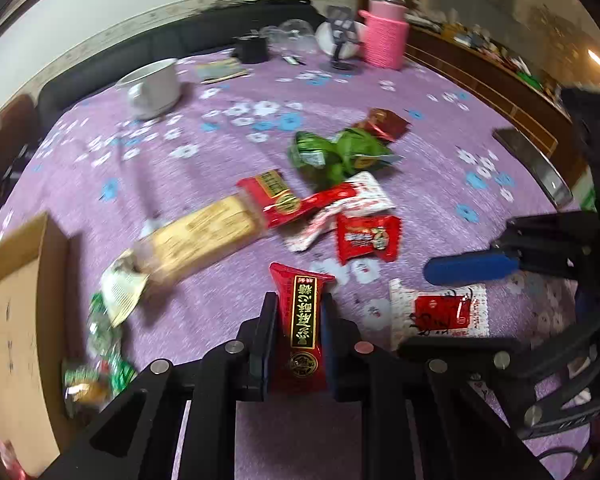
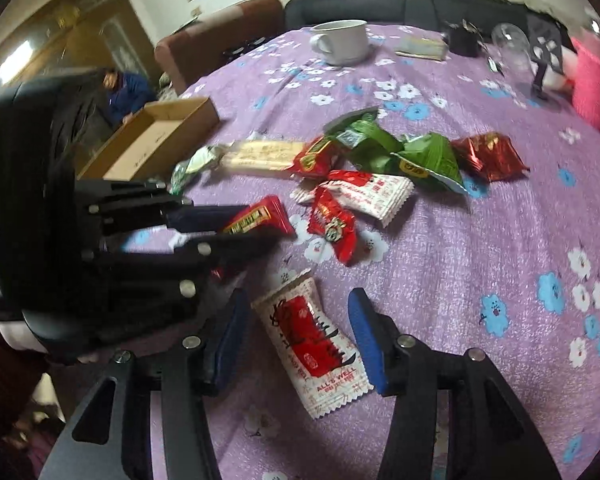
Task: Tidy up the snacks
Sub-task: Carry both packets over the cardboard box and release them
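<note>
My left gripper (image 1: 298,304) is shut on a red snack packet (image 1: 300,328) with a black and gold label, just above the purple flowered tablecloth (image 1: 220,152). The right wrist view shows that same packet (image 2: 256,220) in the left gripper (image 2: 260,226). My right gripper (image 2: 296,312) stands open, its blue fingers (image 2: 366,332) on either side of a white and red packet (image 2: 312,340) that lies flat, with neither pad touching it. An open cardboard box (image 1: 16,320) (image 2: 156,140) sits at the table's left edge.
More snacks lie loose mid-table: green packets (image 1: 340,152), a long beige biscuit pack (image 1: 204,236), a small red packet (image 1: 368,238) and a dark red one (image 1: 384,122). At the far side stand a white mug (image 1: 154,88) and a pink-sleeved jar (image 1: 384,32). A person (image 2: 128,92) is beyond the box.
</note>
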{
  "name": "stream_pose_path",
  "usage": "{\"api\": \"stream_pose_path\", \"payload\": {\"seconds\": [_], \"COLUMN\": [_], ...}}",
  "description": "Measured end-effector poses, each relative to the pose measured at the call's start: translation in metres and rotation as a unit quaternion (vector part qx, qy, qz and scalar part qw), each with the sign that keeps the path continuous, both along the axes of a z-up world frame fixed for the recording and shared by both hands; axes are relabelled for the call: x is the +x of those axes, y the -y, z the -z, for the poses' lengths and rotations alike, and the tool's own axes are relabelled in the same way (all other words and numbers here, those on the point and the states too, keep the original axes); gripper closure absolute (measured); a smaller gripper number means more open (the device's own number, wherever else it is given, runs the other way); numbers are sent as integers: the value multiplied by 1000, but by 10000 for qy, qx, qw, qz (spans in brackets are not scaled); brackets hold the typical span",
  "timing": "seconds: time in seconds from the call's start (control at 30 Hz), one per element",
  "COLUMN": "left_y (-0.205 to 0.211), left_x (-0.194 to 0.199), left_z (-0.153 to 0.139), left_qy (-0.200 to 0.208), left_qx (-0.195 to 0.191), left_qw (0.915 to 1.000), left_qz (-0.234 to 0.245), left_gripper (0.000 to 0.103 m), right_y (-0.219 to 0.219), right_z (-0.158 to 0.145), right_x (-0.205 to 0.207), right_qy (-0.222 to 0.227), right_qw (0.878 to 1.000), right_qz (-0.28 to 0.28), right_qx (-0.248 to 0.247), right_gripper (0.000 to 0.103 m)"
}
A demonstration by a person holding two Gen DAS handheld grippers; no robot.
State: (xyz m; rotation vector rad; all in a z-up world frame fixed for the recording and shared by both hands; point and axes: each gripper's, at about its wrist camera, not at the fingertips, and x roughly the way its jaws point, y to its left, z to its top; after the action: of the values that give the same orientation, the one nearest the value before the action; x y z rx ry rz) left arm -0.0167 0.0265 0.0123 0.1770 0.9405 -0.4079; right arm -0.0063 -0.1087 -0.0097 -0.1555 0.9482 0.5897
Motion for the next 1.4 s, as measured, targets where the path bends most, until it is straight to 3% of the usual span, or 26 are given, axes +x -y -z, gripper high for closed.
{"api": "stream_pose_path", "payload": {"seconds": [0.13,0.17,0.2,0.4,0.57,0.9,1.2,1.4], "left_y": [-25,-32,-42,-86,-136,-241,-287,-293], "left_x": [-10,-13,-18,-44,-55,-45,-32,-36], "left_z": [-4,-6,-10,-30,-46,-45,-22,-18], "left_qy": [-63,-53,-45,131,253,296,42,-30], "left_qx": [-388,-493,-654,-1190,-1548,-1461,-1668,-1851], "left_qw": [9986,9978,9965,9889,9785,9565,9388,9341], "left_qz": [-367,-440,-524,-886,-1336,-2509,-3015,-3054], "left_gripper": [85,85,84,84,84,84,84,83], "right_y": [-19,-21,-22,-16,-22,-103,-214,-246], "right_z": [5,5,4,-2,-30,-59,-40,-20], "right_x": [-15,-18,-19,-25,-31,-15,-6,-1], "right_qy": [469,502,475,363,355,-298,-633,-772], "right_qw": [9964,9962,9967,9989,9990,9907,9885,9892], "right_qz": [-121,-155,-163,111,101,-429,-961,-979], "right_qx": [-695,-693,-635,-290,237,1259,985,766], "right_gripper": [54,67,76,78,78,77,76,76]}}
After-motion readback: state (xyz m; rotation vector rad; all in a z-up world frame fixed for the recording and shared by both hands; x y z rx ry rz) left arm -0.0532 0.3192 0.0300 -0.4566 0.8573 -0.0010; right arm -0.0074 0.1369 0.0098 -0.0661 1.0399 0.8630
